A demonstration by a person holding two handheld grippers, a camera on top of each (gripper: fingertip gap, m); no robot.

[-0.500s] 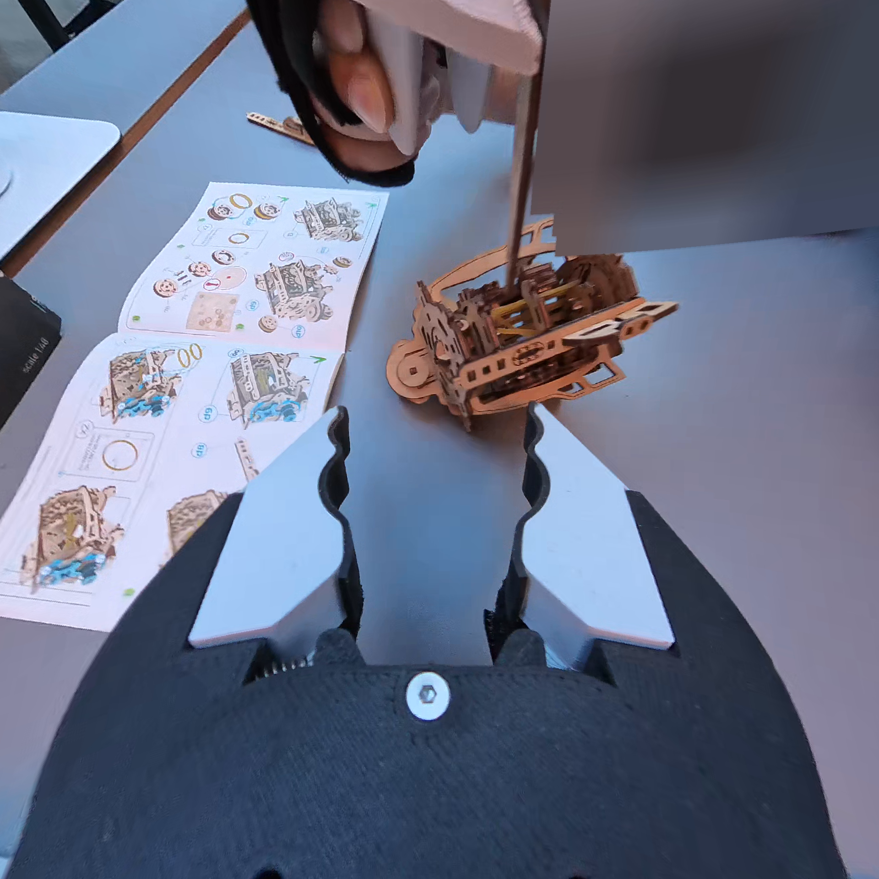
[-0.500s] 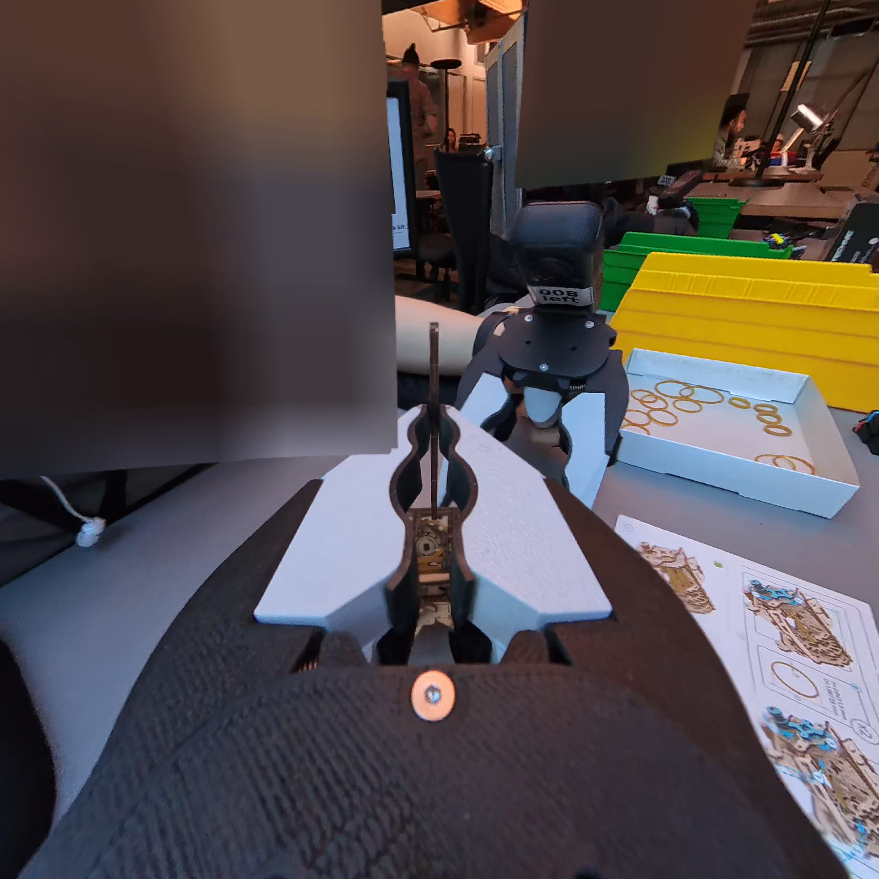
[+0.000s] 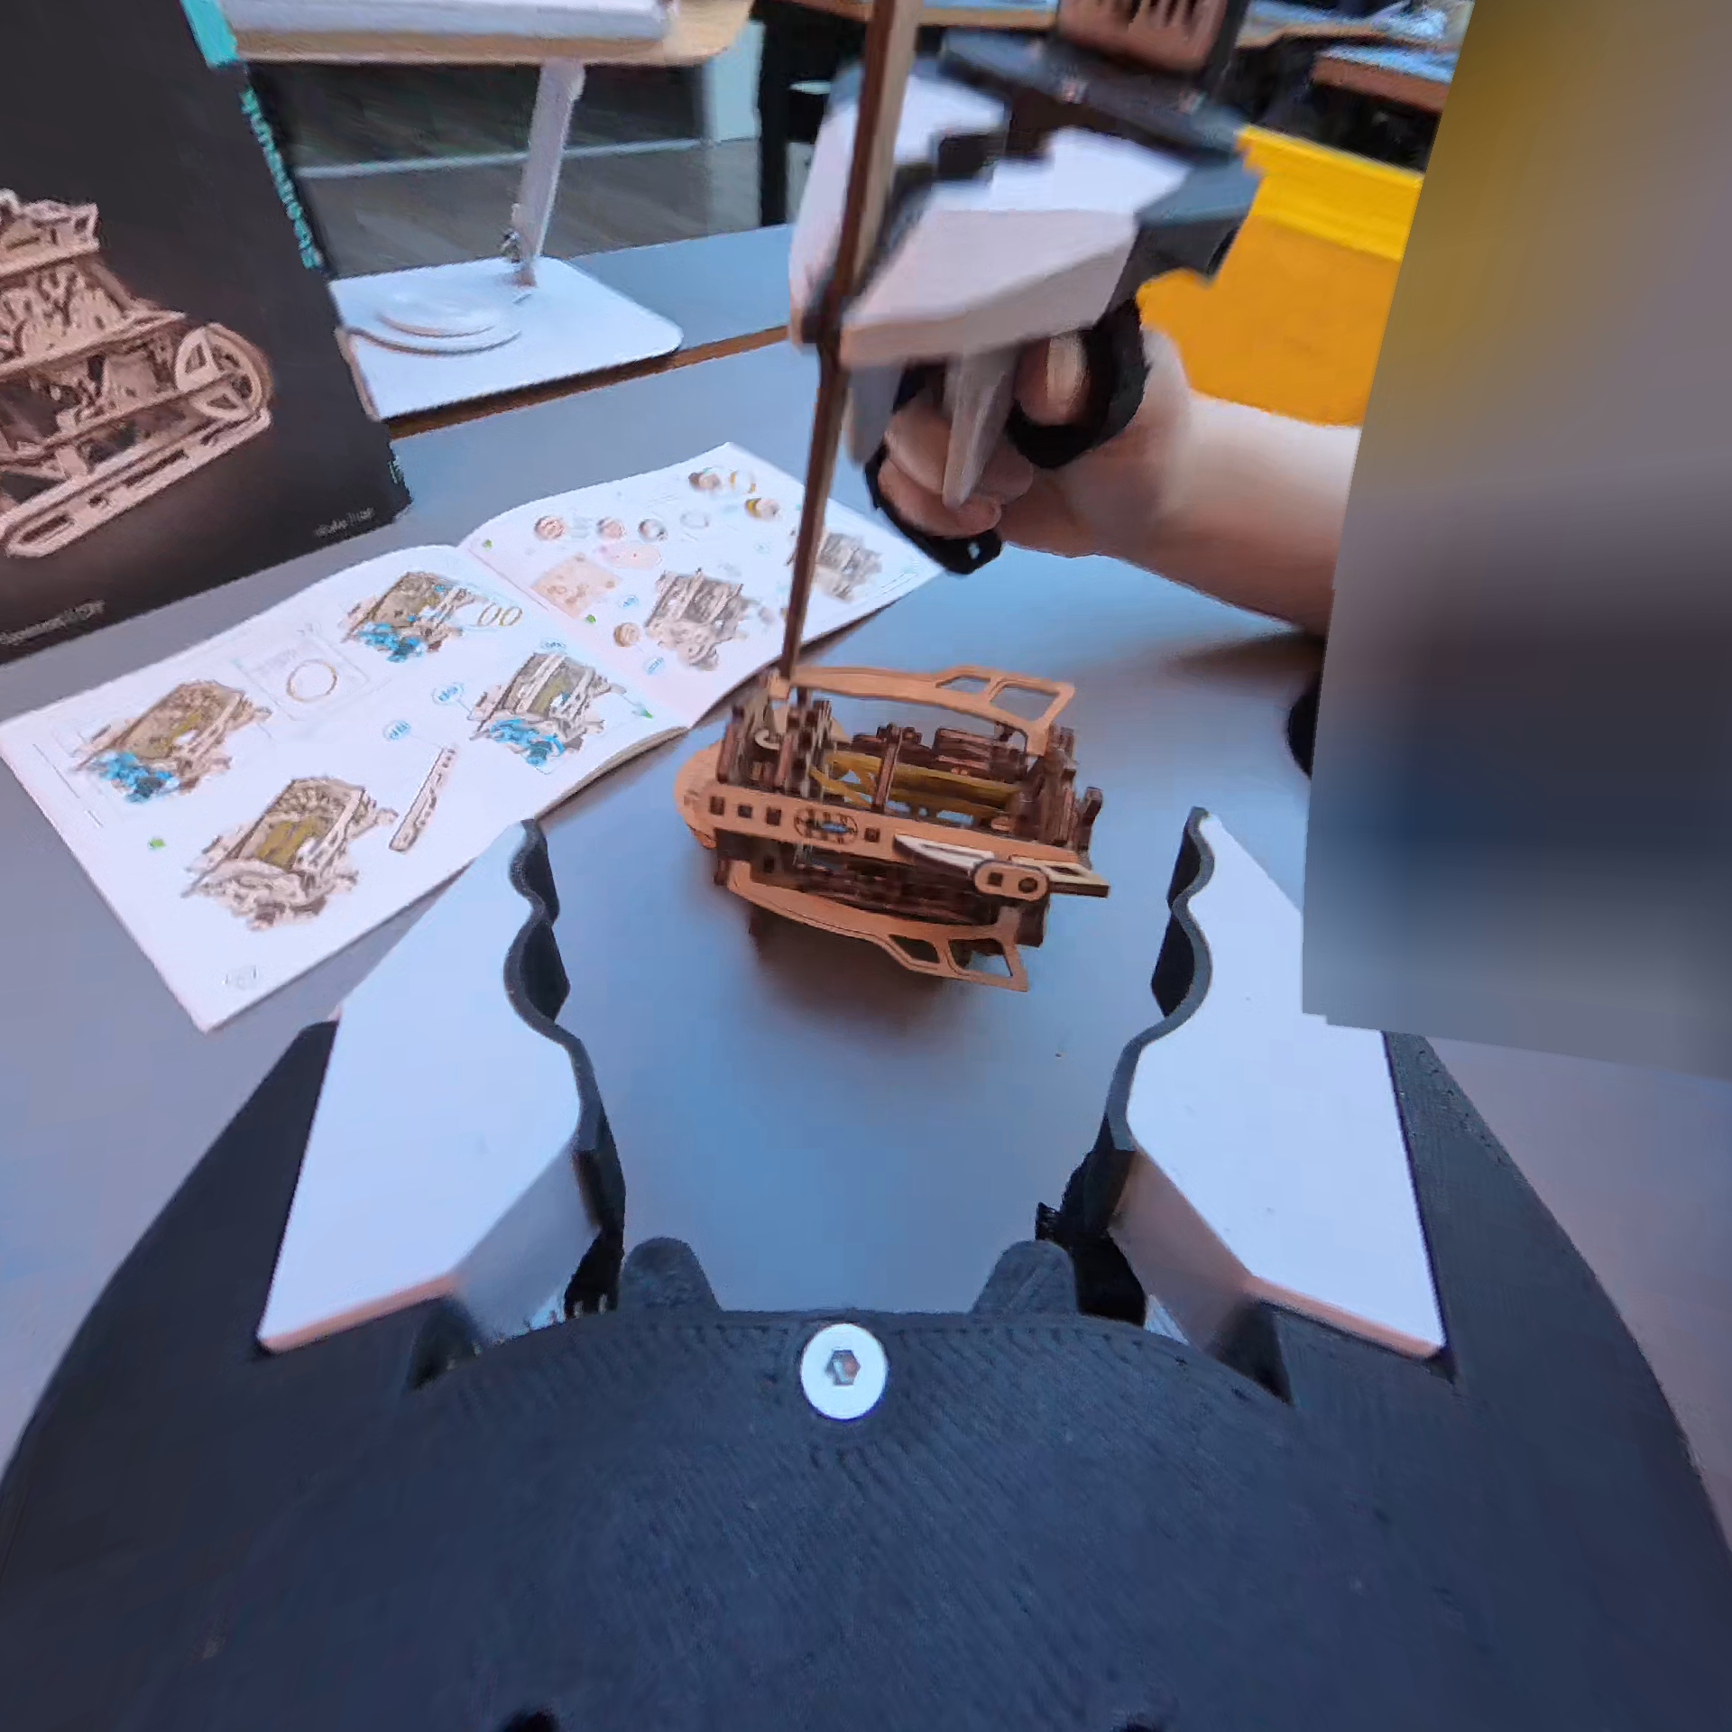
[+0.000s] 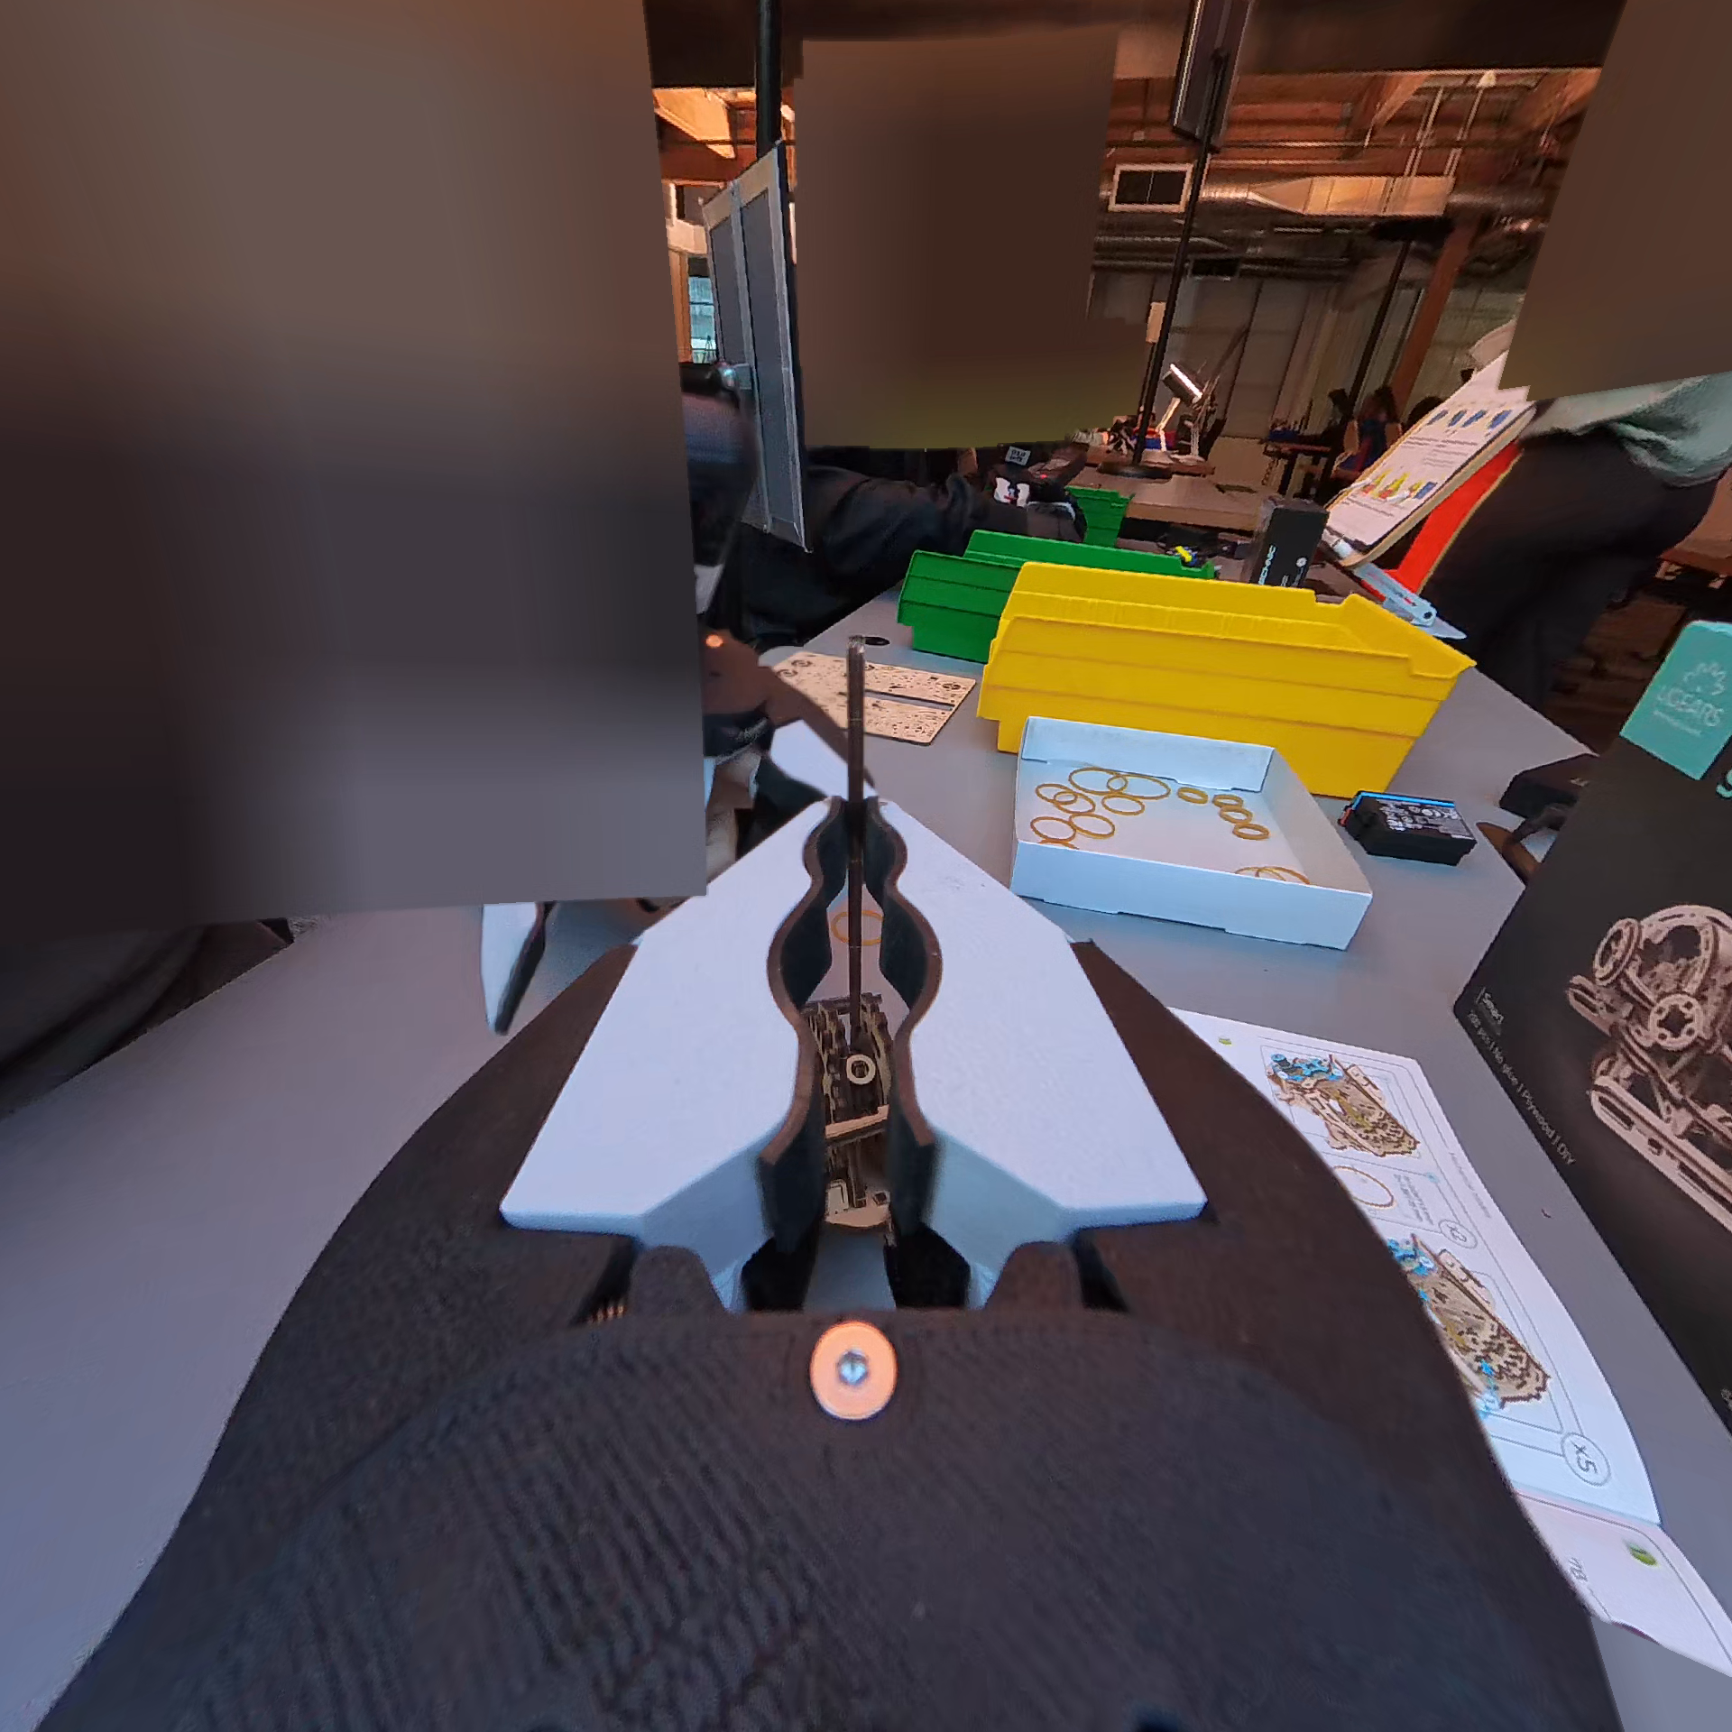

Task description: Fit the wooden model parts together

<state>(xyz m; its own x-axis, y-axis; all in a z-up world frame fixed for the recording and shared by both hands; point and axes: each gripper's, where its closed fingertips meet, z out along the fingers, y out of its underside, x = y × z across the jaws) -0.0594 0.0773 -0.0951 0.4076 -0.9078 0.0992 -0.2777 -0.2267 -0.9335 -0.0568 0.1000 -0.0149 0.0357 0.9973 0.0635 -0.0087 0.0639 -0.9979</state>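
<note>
Since half a second ago my left hand-held gripper (image 3: pixel 858 937) has pulled back and dropped lower, and its fingers now stand wider apart, holding nothing; the wooden model (image 3: pixel 890 825) sits farther ahead between the tips. The right hand-held gripper (image 4: pixel 855 815) is clamped on a thin wooden strip (image 3: pixel 825 375), as it was, held near upright.

The strip's lower end meets the top rear edge of the model, which rests on the grey desk (image 3: pixel 843 1125) just beside the open instruction booklet (image 3: pixel 394 712). Whether the strip is seated in a slot I cannot tell.

Handling, my judgement: the model is light, laser-cut ply — stiff along the frames but brittle at the thin fretwork and tabs. It will likely skate on the desk under a downward push. I would take hold across the solid side rail with the left gripper, not the curved outriggers. The strip is slender and may bow or snap if pressed off-axis.

Writing: the dark box (image 3: pixel 141 328) and the booklet bear print and pictures; I leave the words unrecorded.
</note>
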